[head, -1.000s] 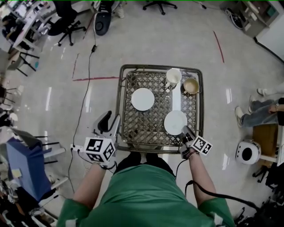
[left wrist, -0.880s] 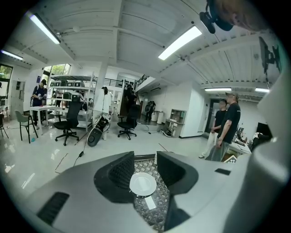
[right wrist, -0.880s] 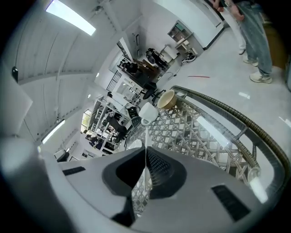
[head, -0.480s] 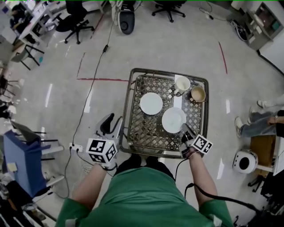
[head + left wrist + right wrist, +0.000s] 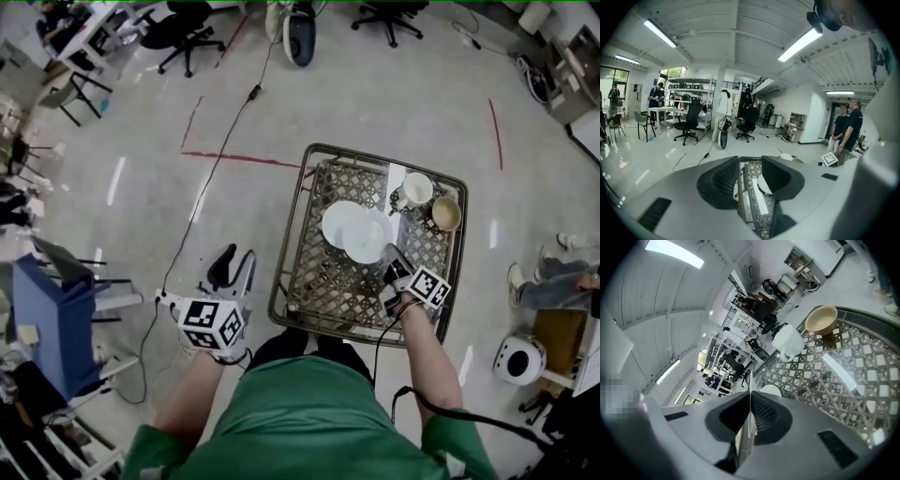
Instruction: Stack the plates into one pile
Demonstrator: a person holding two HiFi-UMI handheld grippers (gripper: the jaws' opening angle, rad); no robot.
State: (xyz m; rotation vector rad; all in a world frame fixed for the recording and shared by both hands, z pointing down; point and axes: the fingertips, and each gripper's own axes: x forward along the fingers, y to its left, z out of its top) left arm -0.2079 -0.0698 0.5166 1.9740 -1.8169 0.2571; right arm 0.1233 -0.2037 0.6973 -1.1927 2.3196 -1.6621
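Two white plates lie on the lattice-topped table [image 5: 309, 291]. My right gripper [image 5: 390, 266] is shut on the near rim of one plate [image 5: 371, 240], which overlaps the right side of the other plate [image 5: 335, 219]. In the right gripper view the jaws [image 5: 750, 402] pinch the held plate edge-on, and the second plate [image 5: 771, 391] shows just beyond. My left gripper [image 5: 234, 268] hangs open and empty over the floor, left of the table. In the left gripper view its jaws [image 5: 749, 176] frame the table and a plate [image 5: 763, 185].
A white cup [image 5: 416, 189] and a tan bowl [image 5: 446, 214] stand at the table's far right corner. A metal rail [image 5: 291, 246] rims the table. Cables run across the floor [image 5: 225, 141], office chairs stand beyond, and a white round device [image 5: 517, 359] sits at the right.
The right gripper has carried its plate left and farther across the table, from lying apart to overlapping the other plate. The left gripper has shifted beside the table, still open.
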